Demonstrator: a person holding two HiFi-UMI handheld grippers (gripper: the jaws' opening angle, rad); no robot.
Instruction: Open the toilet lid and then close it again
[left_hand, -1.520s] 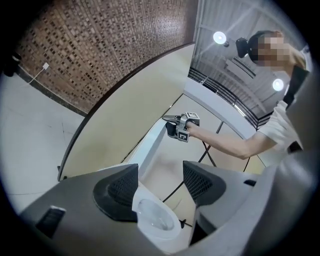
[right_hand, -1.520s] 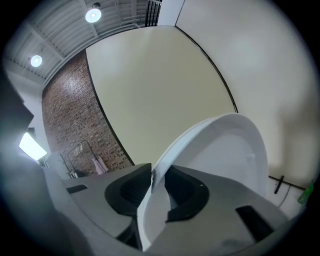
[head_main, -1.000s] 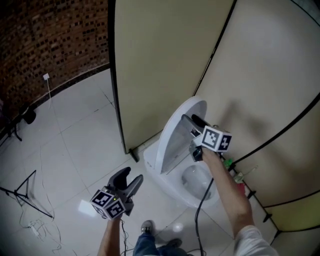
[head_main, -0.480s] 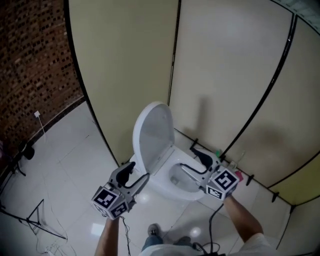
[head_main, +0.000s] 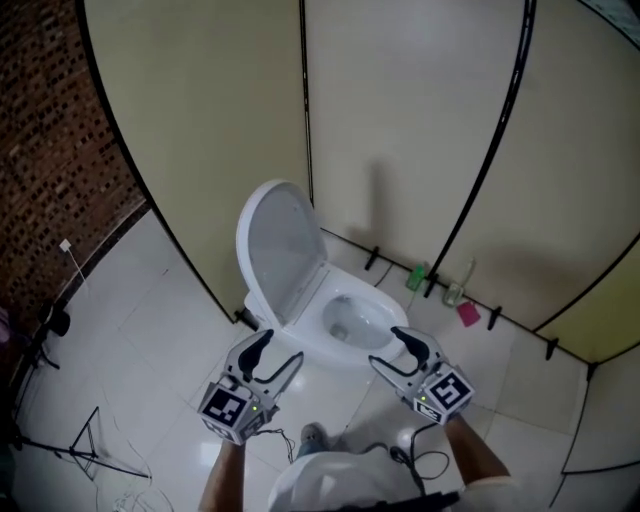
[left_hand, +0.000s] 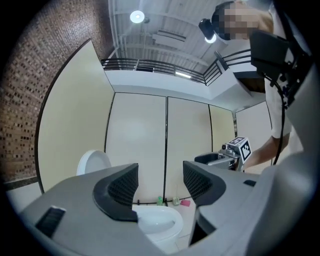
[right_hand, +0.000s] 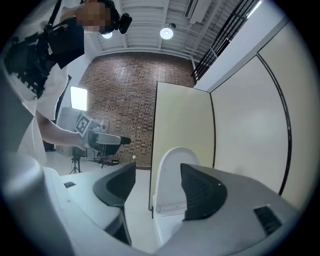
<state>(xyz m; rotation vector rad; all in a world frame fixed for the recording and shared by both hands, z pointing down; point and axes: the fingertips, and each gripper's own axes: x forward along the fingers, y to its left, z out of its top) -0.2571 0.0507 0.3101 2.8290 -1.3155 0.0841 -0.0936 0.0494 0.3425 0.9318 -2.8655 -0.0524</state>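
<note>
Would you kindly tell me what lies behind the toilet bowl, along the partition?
A green bottle, a clear bottle and a pink object sit by the partition. The raised lid hides whatever is behind it.

The lid (head_main: 278, 245) stands left of the bowl (head_main: 352, 322), a bottle (head_main: 417, 277) to its right.

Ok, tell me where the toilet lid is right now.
In the head view the toilet lid stands raised at centre-left, in front of the partition wall, just left of the open bowl.
</note>
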